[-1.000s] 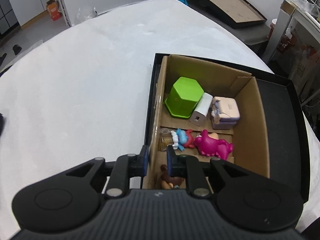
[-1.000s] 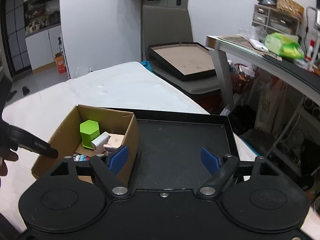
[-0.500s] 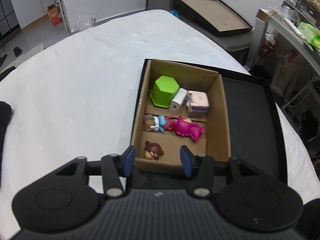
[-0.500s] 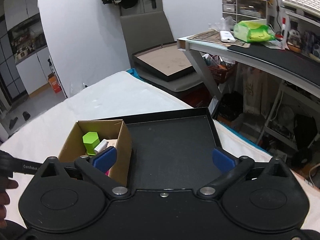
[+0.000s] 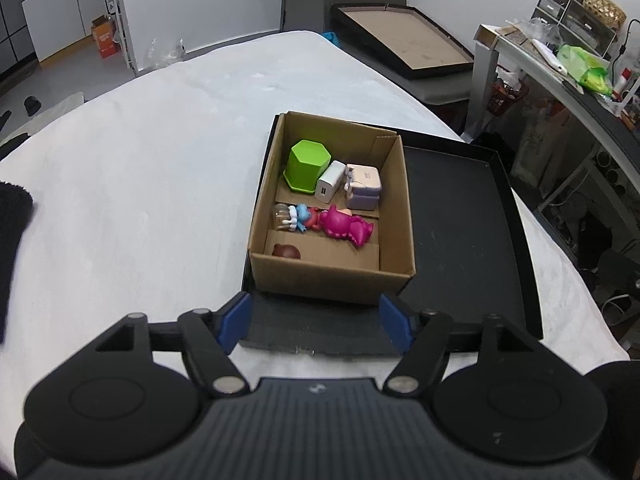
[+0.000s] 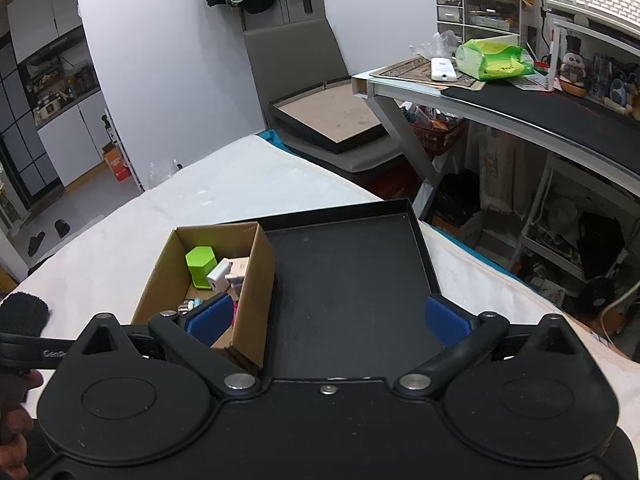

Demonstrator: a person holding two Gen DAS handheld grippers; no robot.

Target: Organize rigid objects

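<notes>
At twelve o'clock of the wide, empty left gripper [image 5: 315, 322] sits the cardboard box [image 5: 334, 276]; the right gripper [image 6: 329, 320] gapes wide too.

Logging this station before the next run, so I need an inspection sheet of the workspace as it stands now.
Surface: white table carrying a black tray.
Job's things: cardboard box in the tray's left part holds green hexagonal pot, white charger, pink dinosaur, small figures.
Clutter: dark cloth at the table's left edge.
Grippers: left gripper and right gripper, jaws open, empty.
Cables: nothing seen on the table.
Surroundings: cluttered desk, chair.
</notes>
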